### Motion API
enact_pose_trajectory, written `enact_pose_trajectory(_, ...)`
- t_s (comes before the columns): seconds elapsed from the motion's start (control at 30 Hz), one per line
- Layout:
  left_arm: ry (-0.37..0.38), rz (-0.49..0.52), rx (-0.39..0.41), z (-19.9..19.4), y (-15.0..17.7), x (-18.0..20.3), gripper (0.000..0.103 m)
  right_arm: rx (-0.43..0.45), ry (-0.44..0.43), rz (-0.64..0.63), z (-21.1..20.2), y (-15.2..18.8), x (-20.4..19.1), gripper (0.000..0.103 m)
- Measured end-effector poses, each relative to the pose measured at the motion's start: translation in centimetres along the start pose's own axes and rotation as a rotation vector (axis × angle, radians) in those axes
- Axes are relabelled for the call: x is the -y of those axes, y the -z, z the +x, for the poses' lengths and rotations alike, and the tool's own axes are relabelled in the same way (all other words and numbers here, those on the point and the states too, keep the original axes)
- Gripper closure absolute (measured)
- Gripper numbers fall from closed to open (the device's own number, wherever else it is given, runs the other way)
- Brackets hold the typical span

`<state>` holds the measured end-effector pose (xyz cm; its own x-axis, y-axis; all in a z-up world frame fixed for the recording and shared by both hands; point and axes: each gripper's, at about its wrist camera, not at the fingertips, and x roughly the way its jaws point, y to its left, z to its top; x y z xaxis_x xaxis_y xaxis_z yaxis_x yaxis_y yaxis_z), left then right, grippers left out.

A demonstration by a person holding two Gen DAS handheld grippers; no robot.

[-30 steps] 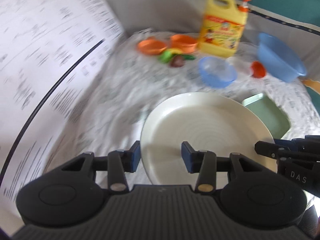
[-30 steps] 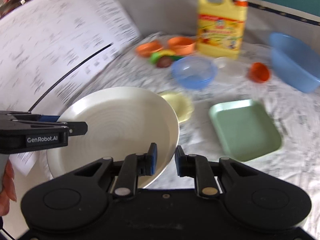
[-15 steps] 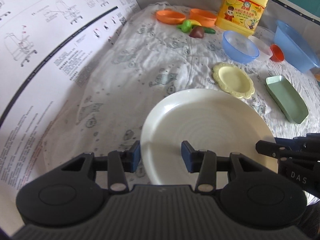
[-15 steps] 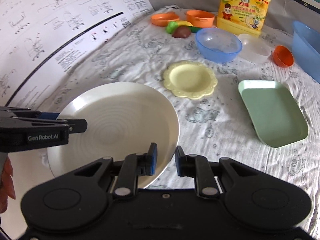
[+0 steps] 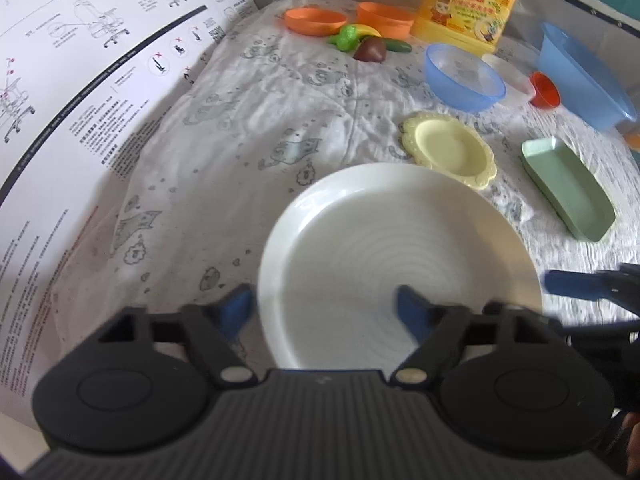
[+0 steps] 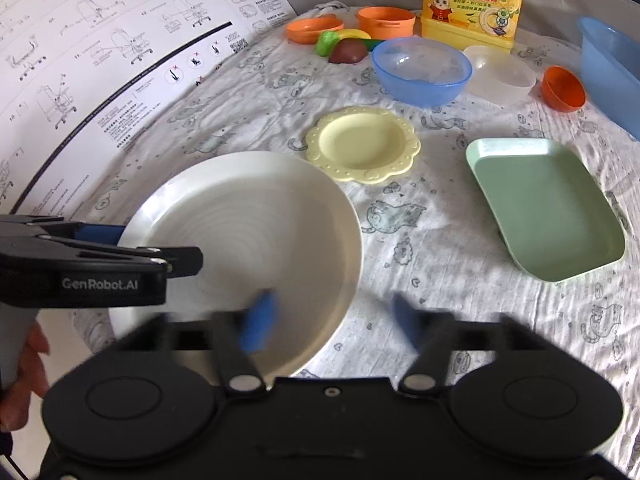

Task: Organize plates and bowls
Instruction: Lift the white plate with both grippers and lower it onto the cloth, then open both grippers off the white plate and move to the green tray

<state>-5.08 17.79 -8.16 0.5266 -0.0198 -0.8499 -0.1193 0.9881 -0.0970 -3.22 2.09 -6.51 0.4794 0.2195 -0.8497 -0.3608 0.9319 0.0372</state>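
The white plate [image 6: 256,232] is seen lying on the patterned cloth [image 6: 420,240], just beside the yellow plate [image 6: 362,144]. Both grippers — left [image 5: 324,308] and right [image 6: 332,316] — are spread wide across its rim, and nothing is gripped.

large plate [image 6: 256,216]: on the table [image 6: 440,320], near the front-left edge
scalloped plate [image 6: 363,143]: just behind it
rectangular tray [image 6: 544,204]: toward the right edge
bowls [image 6: 422,70]: behind, before the soap bottle [image 6: 472,0] at the back edge
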Motion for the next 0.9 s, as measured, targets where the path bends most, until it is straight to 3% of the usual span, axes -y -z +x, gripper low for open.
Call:
enact_pose_trajectory(0.07, -0.008, -0.024, 0.022, -0.4, -0.1, -0.1, 0.0, 0.019, -0.01, 0.001, -0.6, 0.1, 0.3, 0.012)
enact_pose_trajectory(0.17, -0.007, -0.057, 0.033, -0.7, -0.5, -0.3, 0.0, 0.03, -0.019, 0.015, -1.2, 0.0, 0.9, 0.0)
enact_pose_trajectory(0.47, -0.015, -0.048, 0.058, -1.9, -1.9, 1.2, 0.0, 0.123, -0.041, 0.084, -3.4, 0.5, 3.4, 0.0)
enact_pose_trajectory(0.63, 0.007, -0.021, 0.084, -2.5, -3.1, 3.3, 0.0, 0.195, 0.028, 0.062, -4.5, 0.2, 5.0, 0.0)
enact_pose_trajectory(0.77, 0.049, -0.008, 0.079, -2.3, -4.1, 5.4, 0.0, 0.209, 0.044, 0.105, -5.1, 0.0, 7.7, 0.0)
enact_pose_trajectory(0.9, 0.105, 0.036, 0.06, -1.5, -5.0, 8.2, 0.0, 0.21, 0.132, 0.139, -5.2, -0.8, 10.6, 0.0)
